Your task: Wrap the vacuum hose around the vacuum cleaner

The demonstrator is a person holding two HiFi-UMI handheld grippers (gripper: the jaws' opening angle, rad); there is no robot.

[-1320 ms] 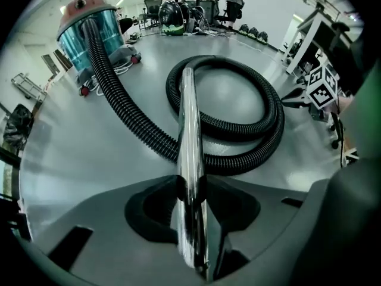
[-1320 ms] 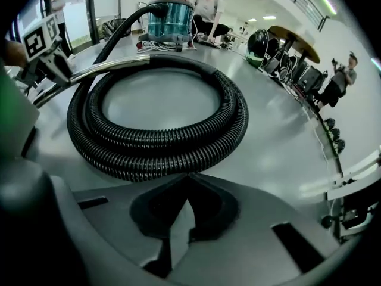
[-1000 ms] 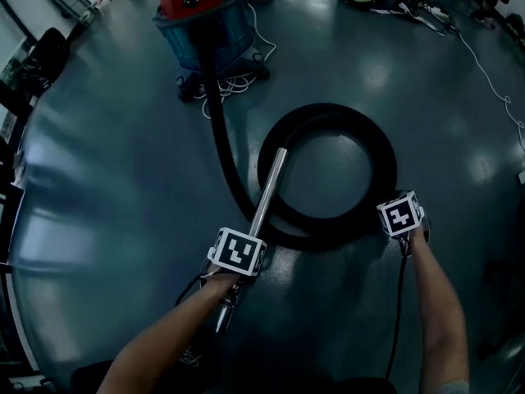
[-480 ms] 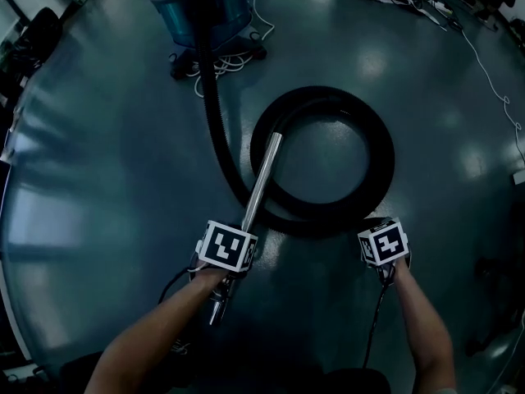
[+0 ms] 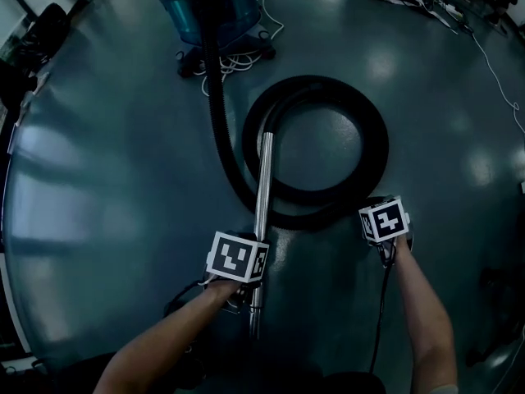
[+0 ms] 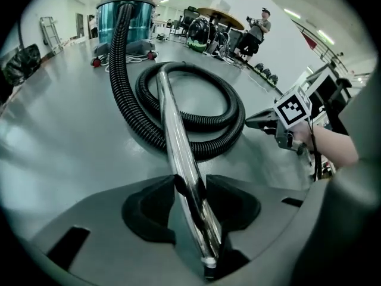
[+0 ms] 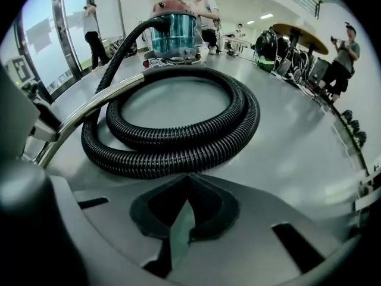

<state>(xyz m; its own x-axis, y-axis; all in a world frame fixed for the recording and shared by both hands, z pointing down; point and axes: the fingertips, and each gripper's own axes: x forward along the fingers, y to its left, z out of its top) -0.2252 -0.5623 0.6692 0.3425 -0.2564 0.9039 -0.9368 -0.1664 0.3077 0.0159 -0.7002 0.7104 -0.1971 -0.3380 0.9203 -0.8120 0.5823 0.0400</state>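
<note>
The vacuum cleaner point(image 5: 215, 6), a teal drum with a red top, stands at the far side of the floor. Its black ribbed hose point(image 5: 316, 150) runs from the drum and lies in a round coil on the floor. The hose ends in a shiny metal wand point(image 5: 264, 195). My left gripper point(image 6: 191, 186) is shut on the wand's near end, which runs out between the jaws towards the coil. My right gripper point(image 7: 188, 177) is shut and empty, its tips just short of the coil's near right edge point(image 7: 178, 157).
A white power cord point(image 5: 238, 60) lies tangled at the vacuum's wheeled base. Thin cables point(image 5: 492, 64) run over the floor at the far right. People point(image 7: 202, 8) stand behind the vacuum, and another point(image 6: 257, 25) by a round table with bags point(image 6: 217, 16).
The wand has swung from a slant to nearly straight up the head view, with my left gripper shifted right. My right gripper has moved a little left along the coil's near edge.
</note>
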